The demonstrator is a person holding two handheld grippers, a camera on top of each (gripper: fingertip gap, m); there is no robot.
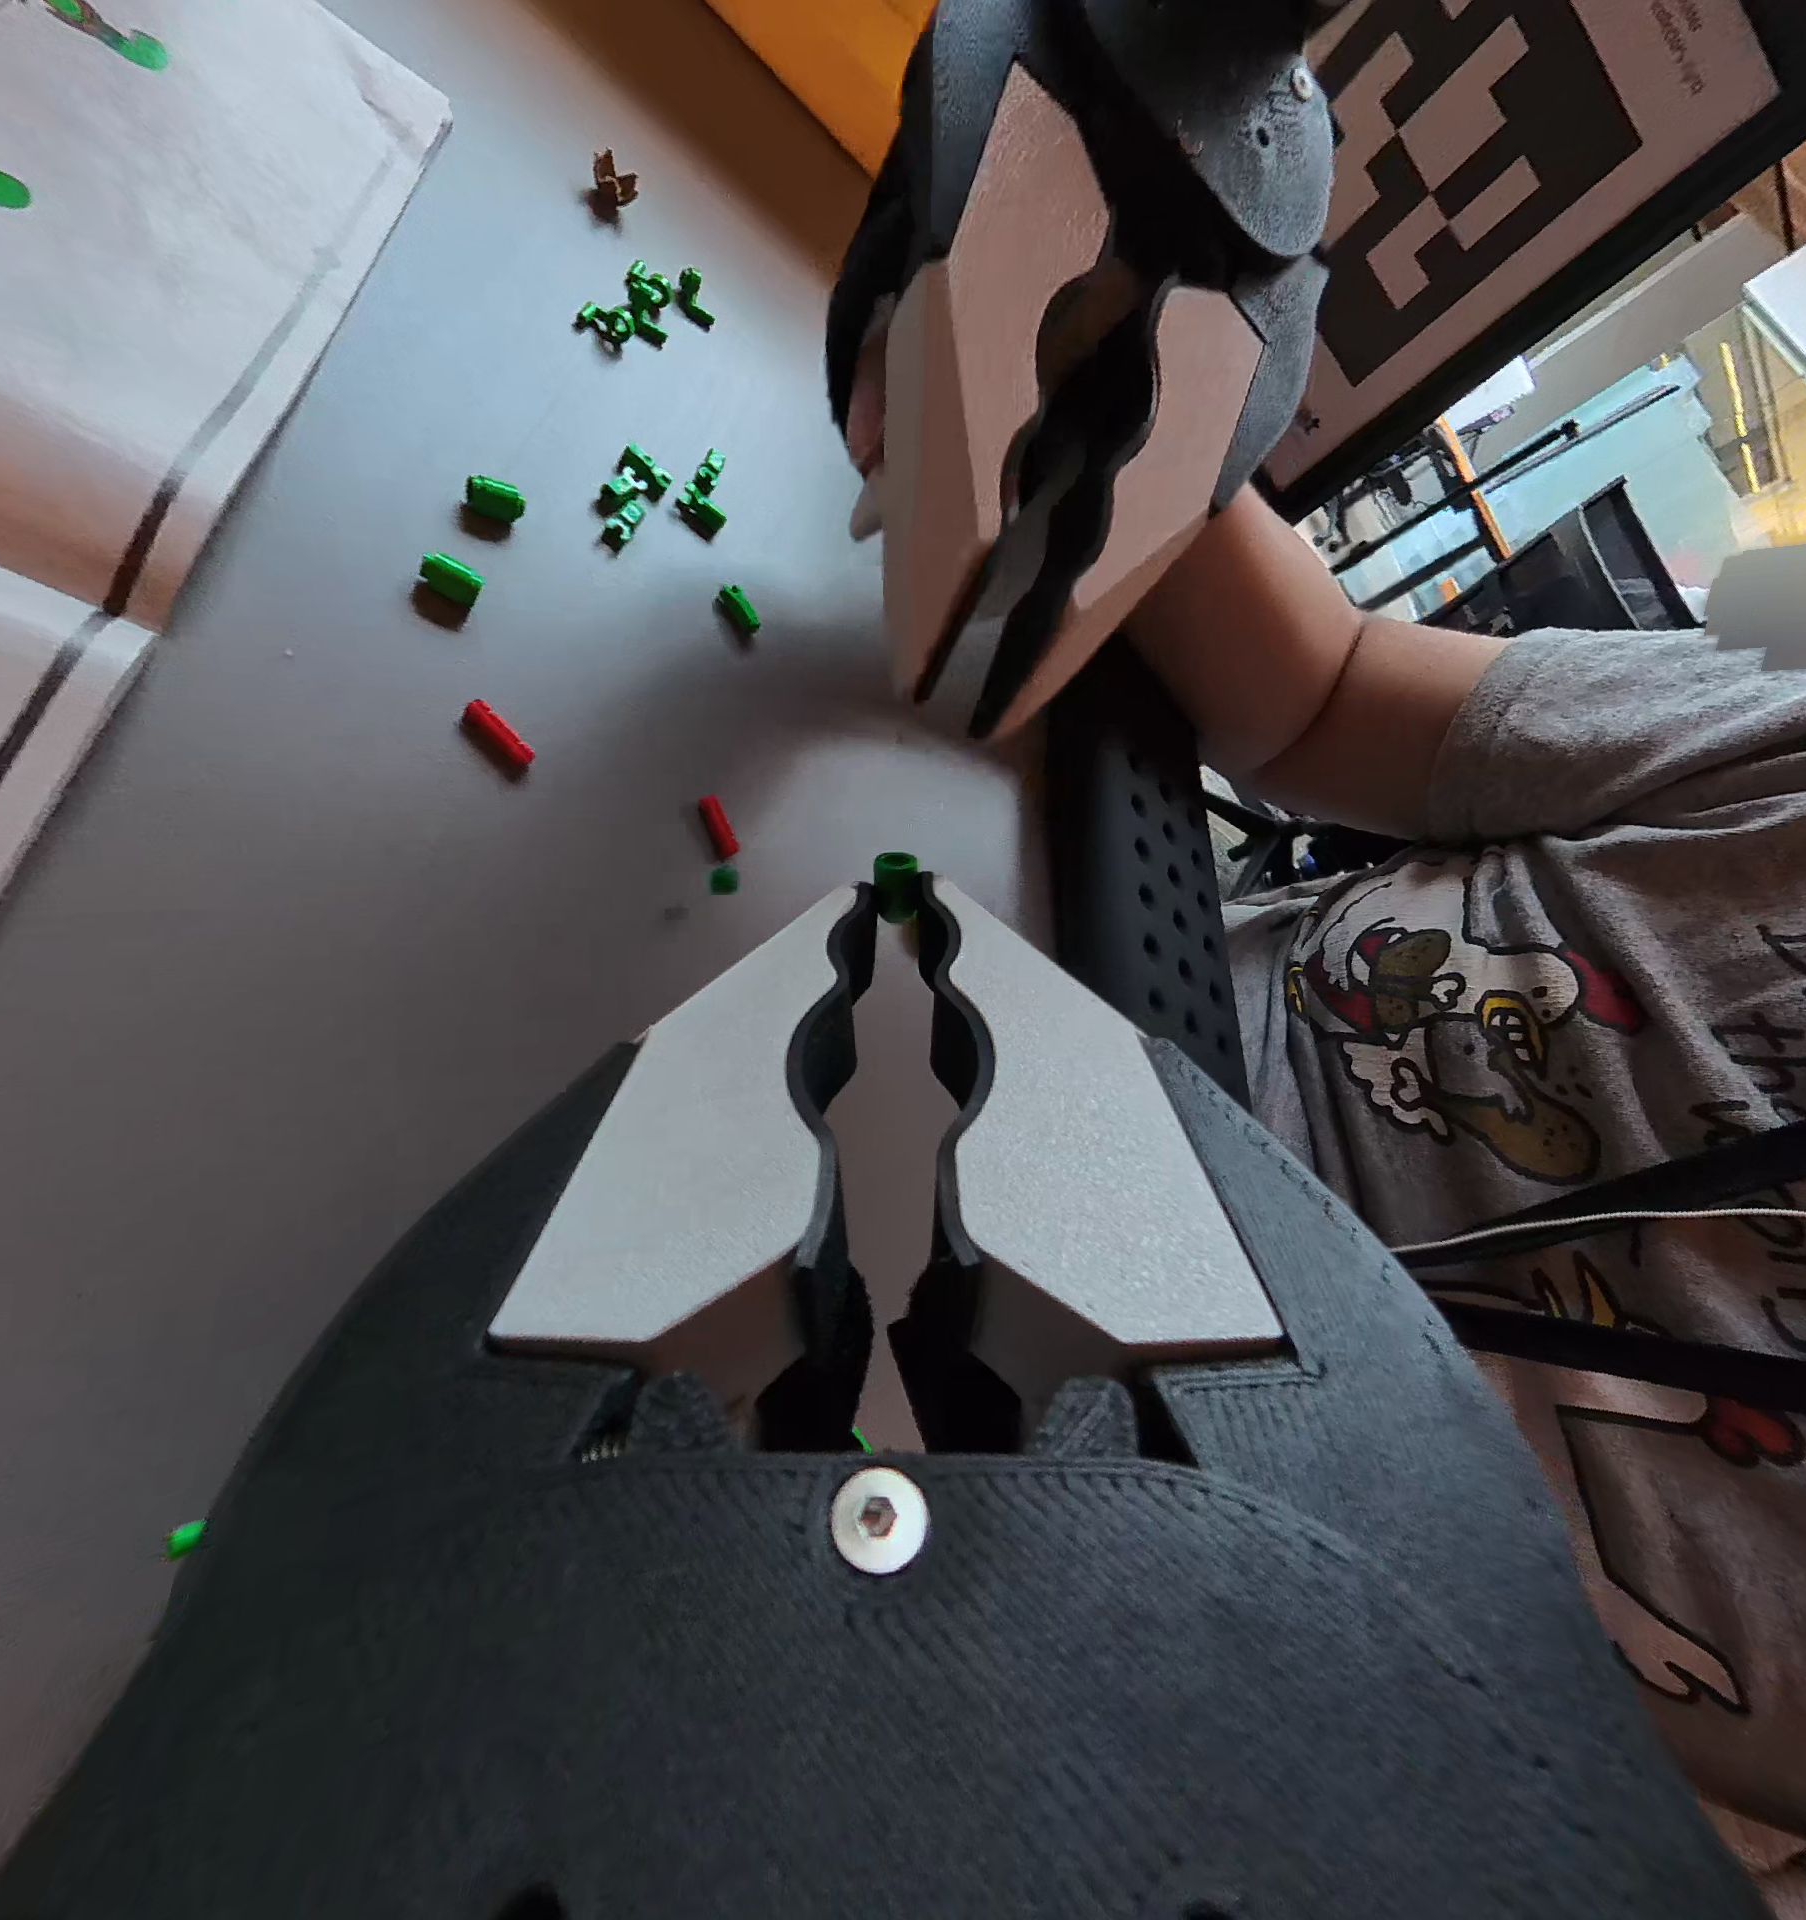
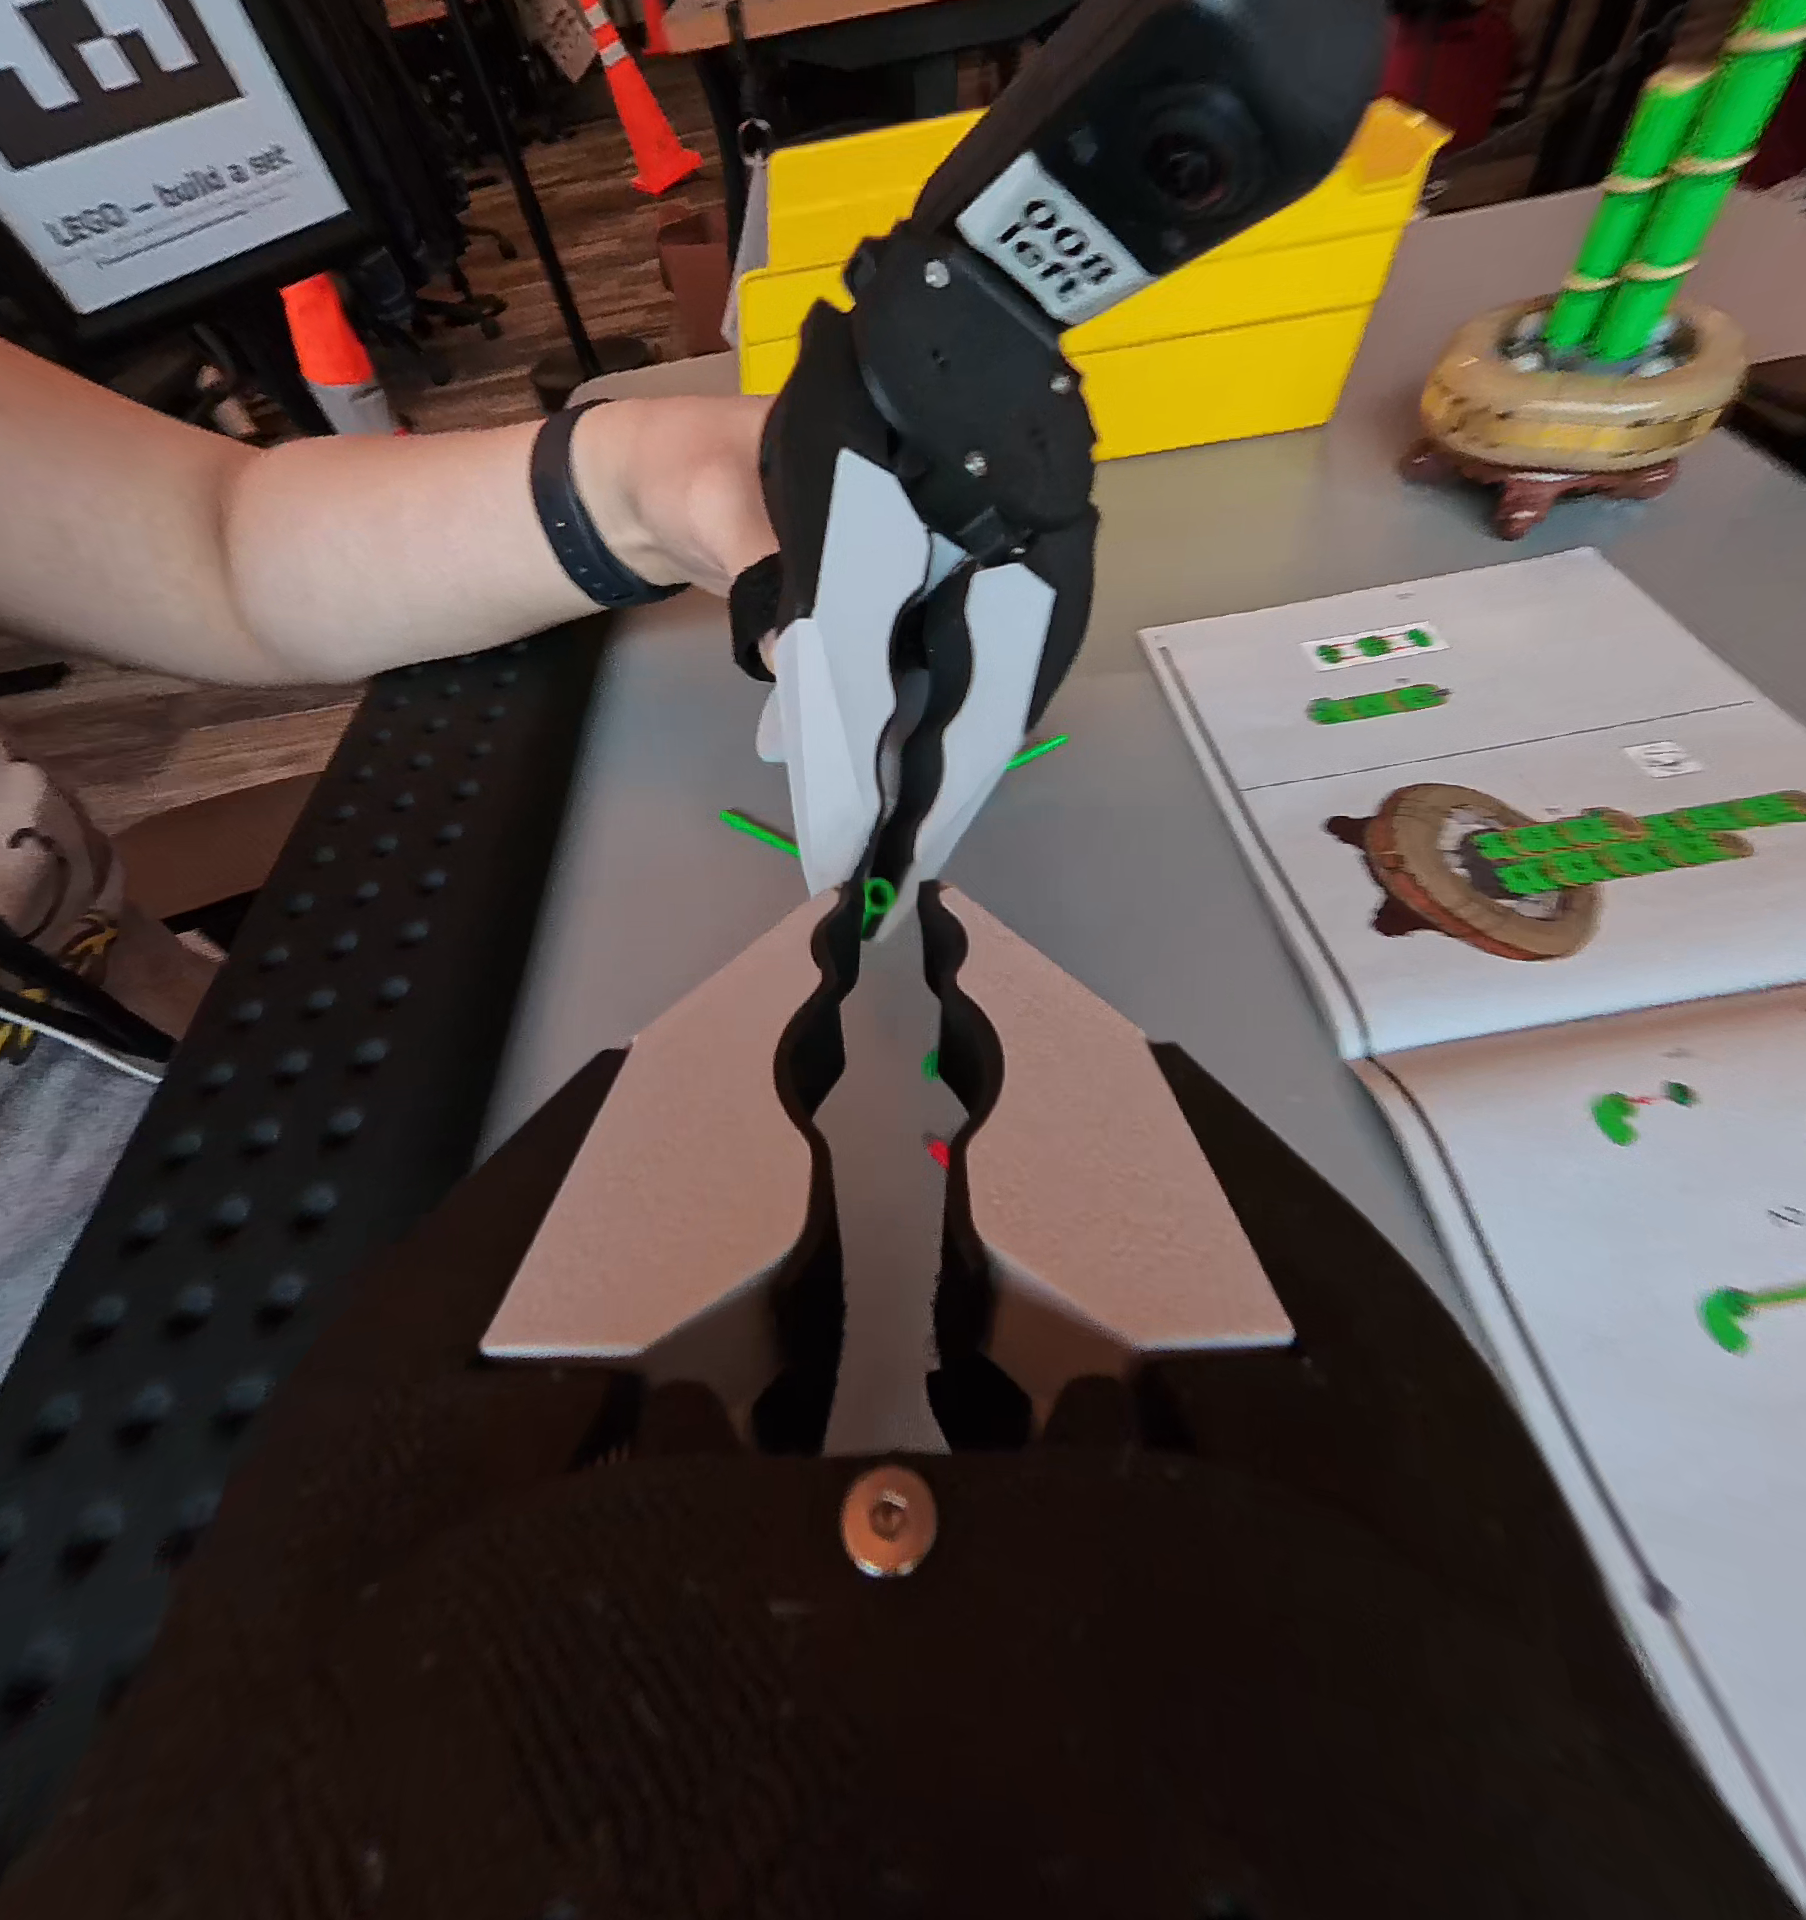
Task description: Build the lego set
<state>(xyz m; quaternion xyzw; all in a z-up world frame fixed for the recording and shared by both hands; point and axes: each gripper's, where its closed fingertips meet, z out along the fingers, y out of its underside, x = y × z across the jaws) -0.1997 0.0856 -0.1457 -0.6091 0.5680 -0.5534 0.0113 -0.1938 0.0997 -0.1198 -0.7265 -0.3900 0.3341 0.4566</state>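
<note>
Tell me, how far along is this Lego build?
Done: a bamboo model stands upright in its round pot. In hand: the left tongs pinch a small green piece; the right tongs look empty. Left: loose green pieces and red pins still lie scattered.

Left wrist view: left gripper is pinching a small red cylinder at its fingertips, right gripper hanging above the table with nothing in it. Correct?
Not quite: the small cylinder pinched by the left gripper is green, not red, as the left wrist view shows. The red pieces lie loose on the table. The right gripper does hang above it, holding nothing visible.
</note>
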